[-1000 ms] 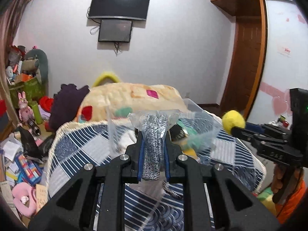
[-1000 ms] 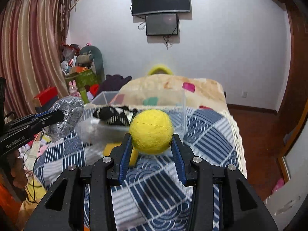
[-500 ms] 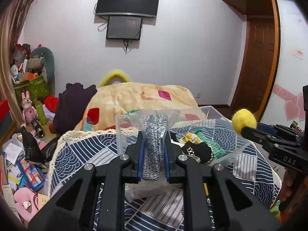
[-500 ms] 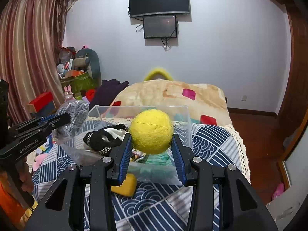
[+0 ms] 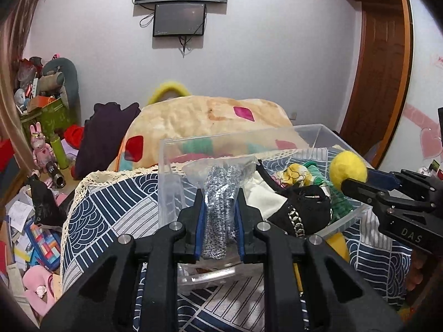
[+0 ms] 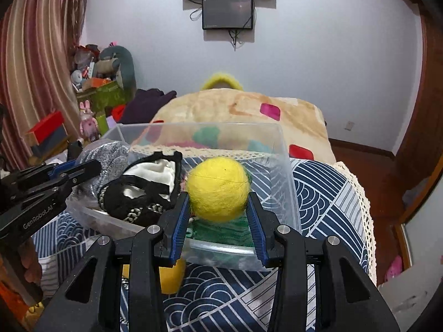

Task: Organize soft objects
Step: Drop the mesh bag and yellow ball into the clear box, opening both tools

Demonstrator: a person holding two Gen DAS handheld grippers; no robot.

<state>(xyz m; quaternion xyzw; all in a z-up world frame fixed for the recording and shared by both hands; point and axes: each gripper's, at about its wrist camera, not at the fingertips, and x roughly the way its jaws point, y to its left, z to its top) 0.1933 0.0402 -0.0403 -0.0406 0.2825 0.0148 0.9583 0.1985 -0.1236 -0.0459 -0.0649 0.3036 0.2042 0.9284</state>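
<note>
My left gripper [image 5: 219, 215] is shut on a clear bag of black-and-white knit fabric [image 5: 220, 193], held over the near left part of a clear plastic bin [image 5: 169, 149]. My right gripper [image 6: 218, 210] is shut on a yellow felt ball [image 6: 217, 189], held over the bin's near edge [image 6: 221, 249]. The bin holds a black-and-white item with a chain [image 5: 299, 213], green knit fabric [image 6: 221, 232] and other soft things. The ball [image 5: 347, 170] and right gripper show at right in the left wrist view; the bag [image 6: 110, 160] and left gripper show at left in the right wrist view.
The bin sits on a bed with a blue-and-white patterned cover [image 6: 318, 188]. A beige quilt [image 5: 207, 119] lies behind it. A yellow object [image 6: 169, 276] lies on the cover in front of the bin. Toys and clutter fill the floor at left [image 5: 36, 221]. A wooden door [image 5: 379, 69] stands at right.
Both grippers have moved forward and over the bin, each still holding its item. The bin now looms larger and sits right under the fingers.
</note>
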